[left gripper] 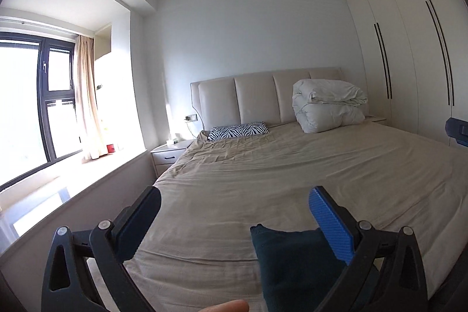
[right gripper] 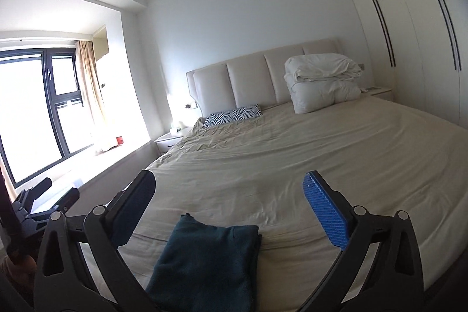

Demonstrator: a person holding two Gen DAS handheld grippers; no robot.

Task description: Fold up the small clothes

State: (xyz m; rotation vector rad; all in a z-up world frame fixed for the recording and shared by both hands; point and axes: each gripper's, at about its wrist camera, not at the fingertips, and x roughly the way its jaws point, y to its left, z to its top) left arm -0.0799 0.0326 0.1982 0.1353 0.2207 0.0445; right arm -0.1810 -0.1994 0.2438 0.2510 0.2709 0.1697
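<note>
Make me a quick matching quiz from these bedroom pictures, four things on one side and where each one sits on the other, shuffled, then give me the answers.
Things:
1. dark teal garment
2. white duvet
3. zebra-print pillow
4. red object

Places:
A. on the window sill by the curtain
B. bundled against the headboard, wardrobe side
C. flat at the head of the bed, window side
D. on the near end of the bed, in front of the open right gripper

Pairs: 1-D, 2-B, 3-C, 4-A
</note>
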